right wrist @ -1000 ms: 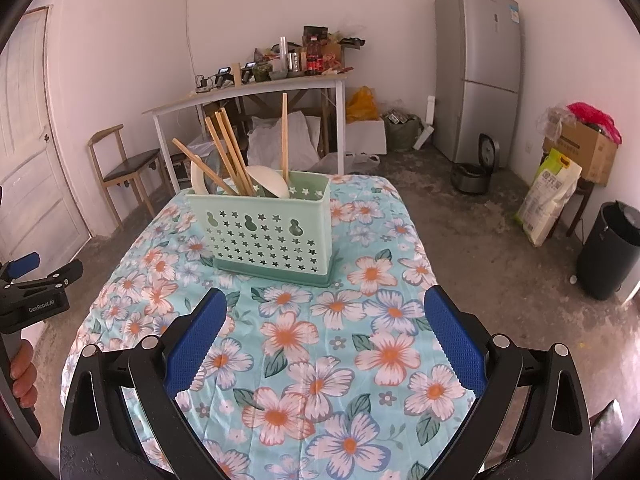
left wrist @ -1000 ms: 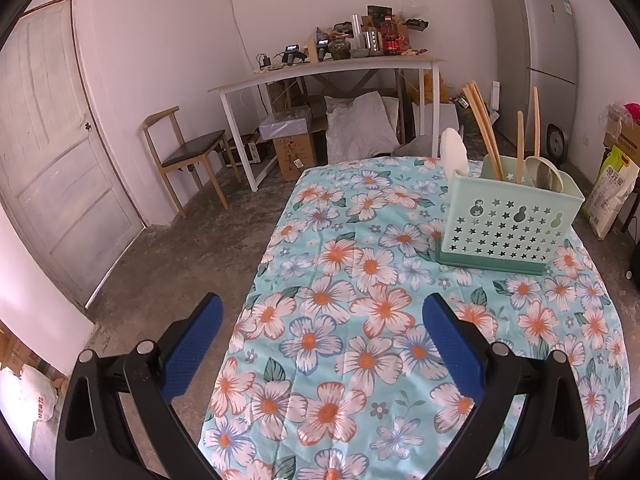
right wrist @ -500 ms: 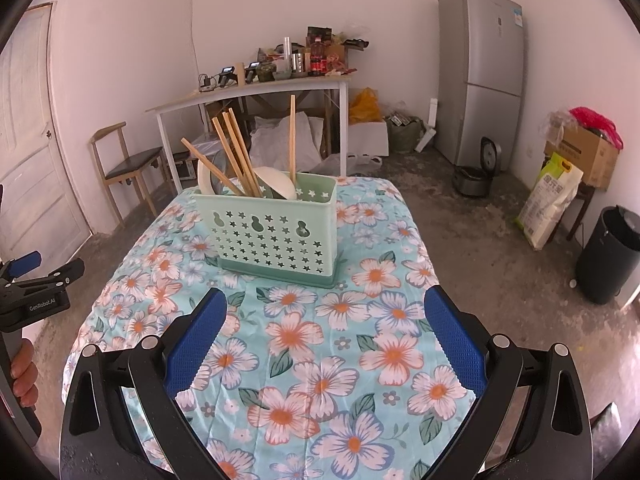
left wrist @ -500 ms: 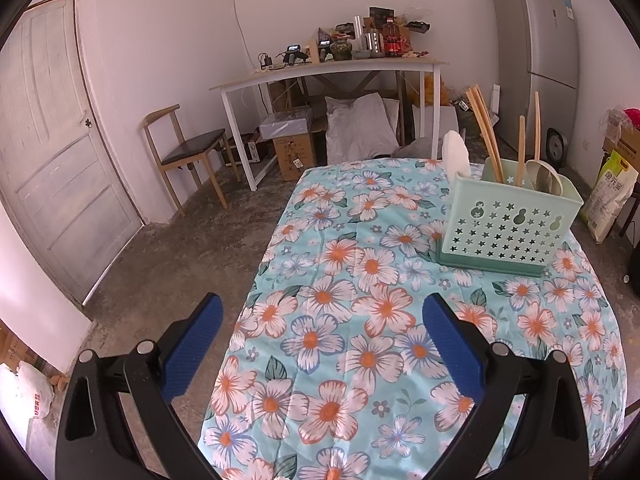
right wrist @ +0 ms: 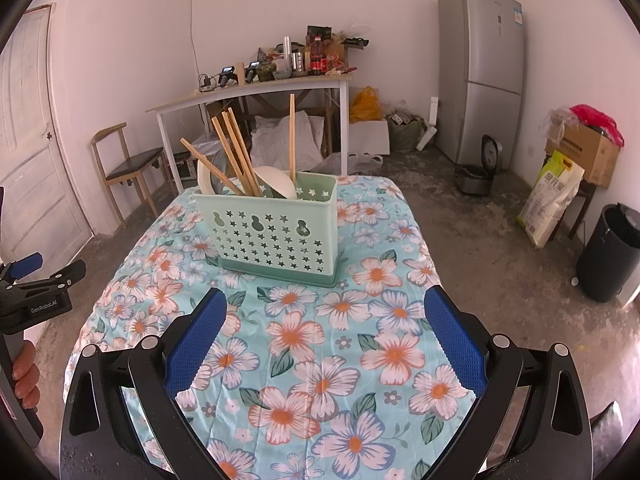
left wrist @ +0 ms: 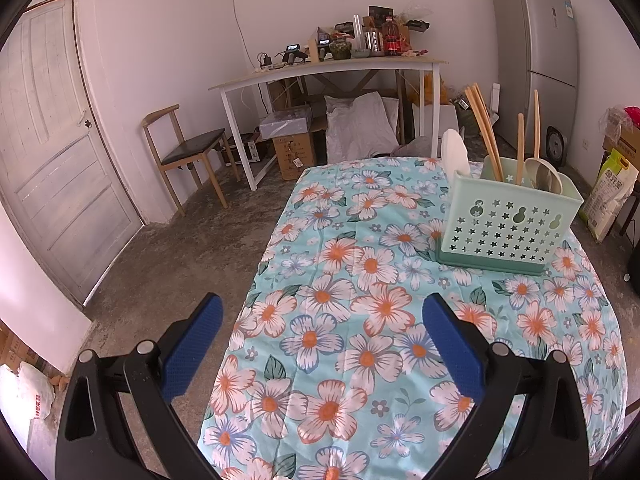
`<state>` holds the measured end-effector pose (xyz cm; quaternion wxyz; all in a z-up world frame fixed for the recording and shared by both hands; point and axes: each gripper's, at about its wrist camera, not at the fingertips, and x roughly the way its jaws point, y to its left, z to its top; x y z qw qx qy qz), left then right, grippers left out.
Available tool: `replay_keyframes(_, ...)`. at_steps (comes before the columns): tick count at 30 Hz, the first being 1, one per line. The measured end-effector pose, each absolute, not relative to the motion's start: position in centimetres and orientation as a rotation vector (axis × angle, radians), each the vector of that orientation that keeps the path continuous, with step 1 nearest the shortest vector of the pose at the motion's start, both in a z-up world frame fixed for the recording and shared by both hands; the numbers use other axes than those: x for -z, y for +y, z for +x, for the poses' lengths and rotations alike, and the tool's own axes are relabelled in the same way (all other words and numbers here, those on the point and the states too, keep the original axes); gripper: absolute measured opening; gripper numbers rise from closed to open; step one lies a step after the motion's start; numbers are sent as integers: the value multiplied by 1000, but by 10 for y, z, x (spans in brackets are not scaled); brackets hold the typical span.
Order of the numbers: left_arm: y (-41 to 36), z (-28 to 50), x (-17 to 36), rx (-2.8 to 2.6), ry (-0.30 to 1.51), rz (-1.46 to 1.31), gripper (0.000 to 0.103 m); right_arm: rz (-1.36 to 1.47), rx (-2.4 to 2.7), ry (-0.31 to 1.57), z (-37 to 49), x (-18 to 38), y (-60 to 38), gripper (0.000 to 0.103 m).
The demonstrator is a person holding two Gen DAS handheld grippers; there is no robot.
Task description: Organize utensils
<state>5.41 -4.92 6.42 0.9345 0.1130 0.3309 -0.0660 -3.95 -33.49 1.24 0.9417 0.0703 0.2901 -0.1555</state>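
The task looks close to finished, judging from how things lie. The pale green caddy [right wrist: 276, 232] with star-shaped cut-outs stands upright toward the far end of the worktop [right wrist: 320, 360], which is covered with a floral cloth, and every utensil in sight is already inside it: a bundle of wooden chopsticks [right wrist: 236, 152] leaning left, one single chopstick [right wrist: 292, 136] standing nearly straight at the right, and at least two white spoons [right wrist: 276, 184] with their bowls showing above the rim (how many pieces lie deeper in the compartments cannot be told). No loose utensil shows anywhere on the cloth in either view, near or far, so nothing visible is left to collect. The right hand-held gripper [right wrist: 322, 336] hangs over the near edge of the worktop, directly in front of the caddy but well apart from it, its blue pads spread wide with nothing between them. The left hand-held gripper [left wrist: 322, 344] is likewise spread wide and empty, sitting off the near left corner of the worktop, half over the bare concrete floor; from there the caddy [left wrist: 508, 228] appears to the far right. In the right wrist view the left tool shows at the left edge, with fingers of the person's hand [right wrist: 24, 372] wrapped on its handle. My reading is that what remains, if anything, is only tidying: straightening the leaning chopsticks or sorting pieces between compartments, unless more utensils wait out of view.
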Motion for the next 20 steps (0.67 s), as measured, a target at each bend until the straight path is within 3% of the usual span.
replay_keyframes(20,-46,58,-58,142,699,219,97,137,310,603,-36,-10,-336,95)
